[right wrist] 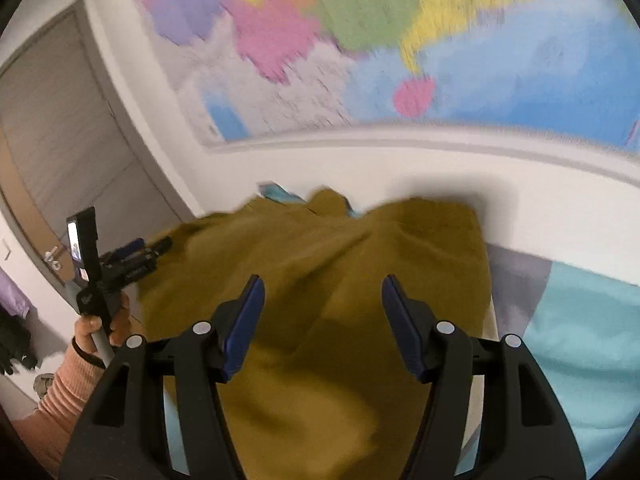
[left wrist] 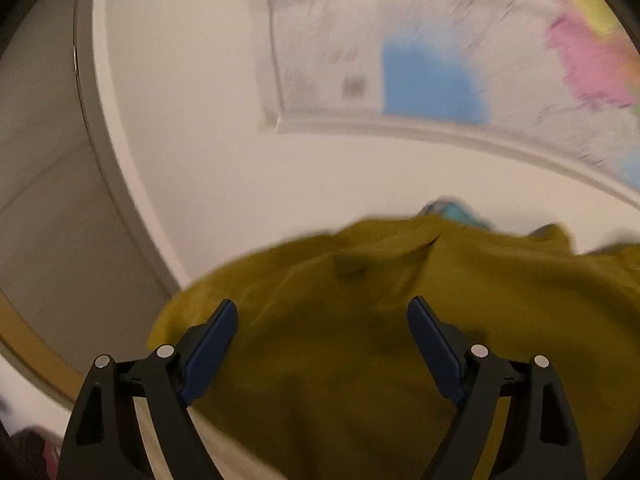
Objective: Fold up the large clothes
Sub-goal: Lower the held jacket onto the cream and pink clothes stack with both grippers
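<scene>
- Closest to me, my right tongs (right wrist: pixel 323 308) were spread wide with nothing between the blue pads, hovering just over the mustard garment (right wrist: pixel 320 280).
- Same deal on the other side: my left tongs (left wrist: pixel 322 332) were spread wide too, gripping nothing, with the same mustard cloth filling the view under and ahead of them.
- In the right wrist view you could see my left hand (right wrist: pixel 102 330) off to the side holding its handle, right at the left edge of the garment.
- The garment itself was a rumpled heap, ridges and dips all over, no flat panel or clean crease anywhere I could make out. Both views were motion-blurred, so fine detail like seams or sleeves was a no-go.
- It sat on a light blue sheet (right wrist: pixel 584 344), looked like a bed rather than a counter. Something grey (right wrist: pixel 520 280) lay beside it on the right.
- A bit of teal fabric (right wrist: pixel 276 192) poked out from behind the far edge of the heap; couldn't tell what that was.
- Beyond that, white wall, a big colourful map (right wrist: pixel 360 20), and a grey door (right wrist: pixel 60 140) off to the left.
- My read: basically at the start. Nothing looked folded, so spreading it flat, finding corners and all the folds were still left.
</scene>
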Available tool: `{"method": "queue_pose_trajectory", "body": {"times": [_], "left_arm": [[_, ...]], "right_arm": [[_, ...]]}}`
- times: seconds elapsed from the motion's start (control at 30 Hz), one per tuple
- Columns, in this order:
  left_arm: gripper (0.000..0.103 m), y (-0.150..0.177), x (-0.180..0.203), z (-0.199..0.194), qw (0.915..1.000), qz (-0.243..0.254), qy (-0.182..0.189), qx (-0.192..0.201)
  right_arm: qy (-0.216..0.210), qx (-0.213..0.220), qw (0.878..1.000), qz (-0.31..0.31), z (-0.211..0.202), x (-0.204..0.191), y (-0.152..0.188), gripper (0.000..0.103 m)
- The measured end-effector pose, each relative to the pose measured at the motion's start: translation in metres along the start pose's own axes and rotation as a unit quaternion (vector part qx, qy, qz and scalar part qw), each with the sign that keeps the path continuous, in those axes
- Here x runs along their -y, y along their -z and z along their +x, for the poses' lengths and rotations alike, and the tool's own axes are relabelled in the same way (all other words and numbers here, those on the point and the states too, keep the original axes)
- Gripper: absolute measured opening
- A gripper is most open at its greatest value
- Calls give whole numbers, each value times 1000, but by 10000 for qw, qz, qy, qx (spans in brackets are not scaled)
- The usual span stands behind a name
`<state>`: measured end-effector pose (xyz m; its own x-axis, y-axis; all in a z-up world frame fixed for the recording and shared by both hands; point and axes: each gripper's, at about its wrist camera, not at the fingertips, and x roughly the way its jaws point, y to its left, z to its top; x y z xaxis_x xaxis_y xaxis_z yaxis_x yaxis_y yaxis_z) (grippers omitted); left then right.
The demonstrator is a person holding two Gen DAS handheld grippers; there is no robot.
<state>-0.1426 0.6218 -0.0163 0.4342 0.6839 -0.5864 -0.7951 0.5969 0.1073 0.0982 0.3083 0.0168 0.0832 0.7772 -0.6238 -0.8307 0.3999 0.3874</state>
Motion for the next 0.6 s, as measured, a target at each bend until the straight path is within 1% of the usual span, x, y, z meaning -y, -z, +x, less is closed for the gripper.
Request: {"method": "queue_pose_trajectory", "body": {"times": [0.07,0.1,0.17,0.2,0.27,0.3,0.37,0.4,0.47,0.5,0.57,0.6], "left_arm": [[80,6,-1,19,9997,27,29,-241],[82,11,-1,29,9990,32,147,-414],[82,14,-6,36,9981,-128,265,-541],[81,13,-6,34,9983,-97,243,-513],[76,10,-4,25,9992,-16,39,-400],[76,8,-1,18,9995,0,66,-312],[76,4,3,-3,9997,6,252,-31],[76,2,11,-20,9989,62,447,159],[76,2,27,-38,9962,244,763,342],[76,3,39,-49,9935,402,975,421],[79,9,62,-66,9867,682,1389,501],[79,14,75,-72,9821,821,1623,488]], "right_arm": [[-58,-200,9998,79,12,9,9,59],[-131,-228,9996,132,15,14,16,58],[-184,-274,9994,136,16,16,21,58],[-135,-288,9994,116,14,14,20,58],[18,-305,9995,86,6,7,16,58],[63,-234,9997,38,-1,2,12,59],[11,-6,10000,-82,-10,-9,6,59],[-23,160,9997,-190,-17,-19,2,59],[-67,293,9986,-431,-23,-33,0,59],[-55,325,9980,-548,-22,-42,1,59],[-135,201,9967,-773,-15,-53,6,60],[-123,33,9961,-873,-8,-56,12,61]]}}
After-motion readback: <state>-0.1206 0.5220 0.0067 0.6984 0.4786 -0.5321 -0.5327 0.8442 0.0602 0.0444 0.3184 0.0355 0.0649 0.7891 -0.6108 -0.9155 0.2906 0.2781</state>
